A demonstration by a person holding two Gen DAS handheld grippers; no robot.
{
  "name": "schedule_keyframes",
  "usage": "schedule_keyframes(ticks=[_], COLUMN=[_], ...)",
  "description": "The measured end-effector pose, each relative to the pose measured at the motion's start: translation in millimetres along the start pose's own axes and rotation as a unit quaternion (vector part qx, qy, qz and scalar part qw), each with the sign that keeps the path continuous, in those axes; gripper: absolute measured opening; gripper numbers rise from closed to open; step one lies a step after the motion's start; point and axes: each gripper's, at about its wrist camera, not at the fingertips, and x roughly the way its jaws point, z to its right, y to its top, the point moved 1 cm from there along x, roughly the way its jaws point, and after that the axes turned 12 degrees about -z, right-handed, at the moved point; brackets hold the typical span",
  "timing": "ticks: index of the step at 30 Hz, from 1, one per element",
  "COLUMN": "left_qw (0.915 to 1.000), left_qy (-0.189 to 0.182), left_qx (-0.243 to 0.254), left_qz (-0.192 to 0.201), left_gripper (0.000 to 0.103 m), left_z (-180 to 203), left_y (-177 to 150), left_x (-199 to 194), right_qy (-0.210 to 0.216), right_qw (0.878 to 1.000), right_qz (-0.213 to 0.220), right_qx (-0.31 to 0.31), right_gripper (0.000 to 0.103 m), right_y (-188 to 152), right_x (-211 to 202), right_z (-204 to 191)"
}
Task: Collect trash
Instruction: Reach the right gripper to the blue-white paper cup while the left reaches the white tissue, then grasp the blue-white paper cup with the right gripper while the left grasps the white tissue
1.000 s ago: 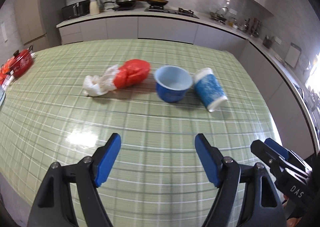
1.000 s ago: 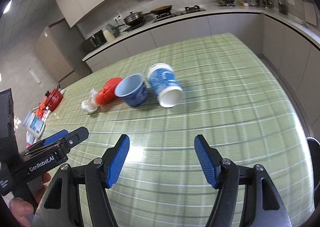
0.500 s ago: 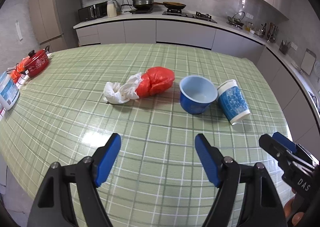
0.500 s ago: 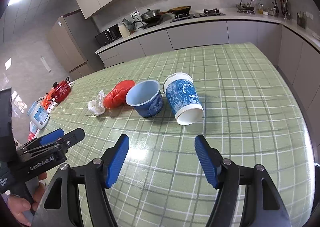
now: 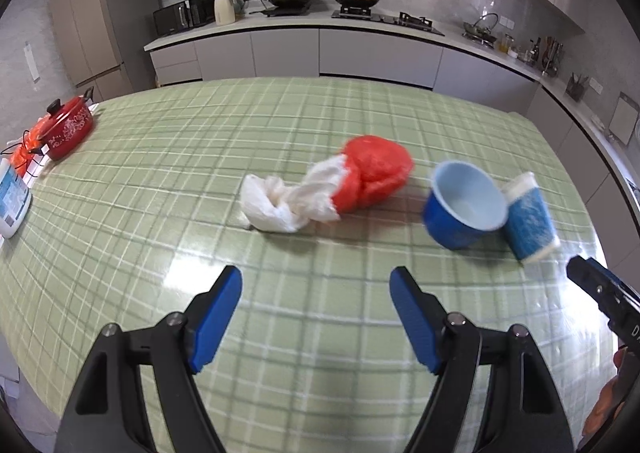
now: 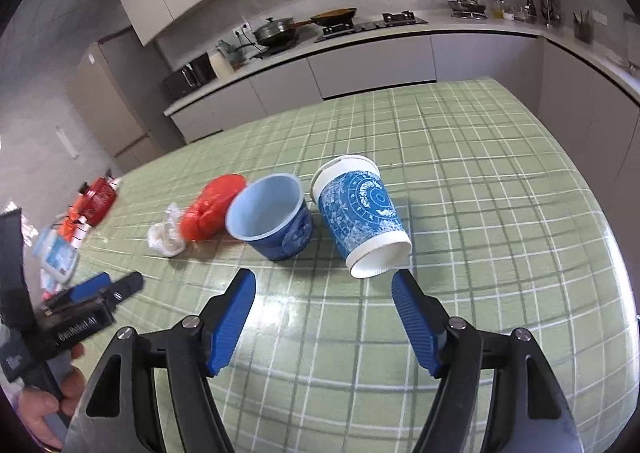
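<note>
Approach is the step in hand: your left gripper (image 5: 316,303) and right gripper (image 6: 323,303) both gape empty, the right's jaws having just widened. Crumpled red and white bags (image 5: 332,185) lie mid-frame; the tipped paper cup (image 6: 362,213) lies ahead, touching the blue bowl (image 6: 272,223). Next, straddle one piece and close.

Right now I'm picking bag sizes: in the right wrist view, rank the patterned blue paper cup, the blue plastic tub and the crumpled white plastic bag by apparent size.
1. patterned blue paper cup
2. blue plastic tub, close behind; the cup lies nearer, so unsure
3. crumpled white plastic bag, clearly smallest
</note>
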Motion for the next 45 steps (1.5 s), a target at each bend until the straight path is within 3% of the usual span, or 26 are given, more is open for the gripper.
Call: schedule_keyframes(ticks=[10,22,28,32,38,45], left_qw=[0.9999,0.9990,0.9988,0.9990,0.9991,0.9983], left_qy=[-0.004,0.011,0.001,-0.008,-0.021,-0.042], left_qx=[0.003,0.024,0.018,0.010,0.000,-0.007], left_qz=[-0.015,-0.036,-0.045,-0.042,-0.038,-0.040], left_gripper=[0.078,0.078,0.078,0.064,0.051,0.047], left_z=[-11.9,-6.2,-15.6,-22.7,-33.3,-30.2], left_y=[23.5,43.0,48.3,44.6,34.4,6.8], left_x=[29.2,65.6,83.5,84.5,76.4,56.3], right_qy=[-0.040,-0.064,-0.071,-0.058,-0.040,-0.029], right_qw=[0.999,0.997,0.996,0.998,0.999,0.999], right_qz=[-0.009,-0.020,-0.029,-0.026,-0.018,-0.015], right_qx=[0.027,0.039,0.034,0.025,0.017,0.023], right_gripper=[0.073,0.073,0.075,0.074,0.064,0.060], right_y=[21.9,45.0,50.7,50.1,47.7,35.6], right_x=[27.1,61.1,75.9,79.7,78.4,68.3], right_z=[12.3,27.7,26.5,24.3,20.9,19.9])
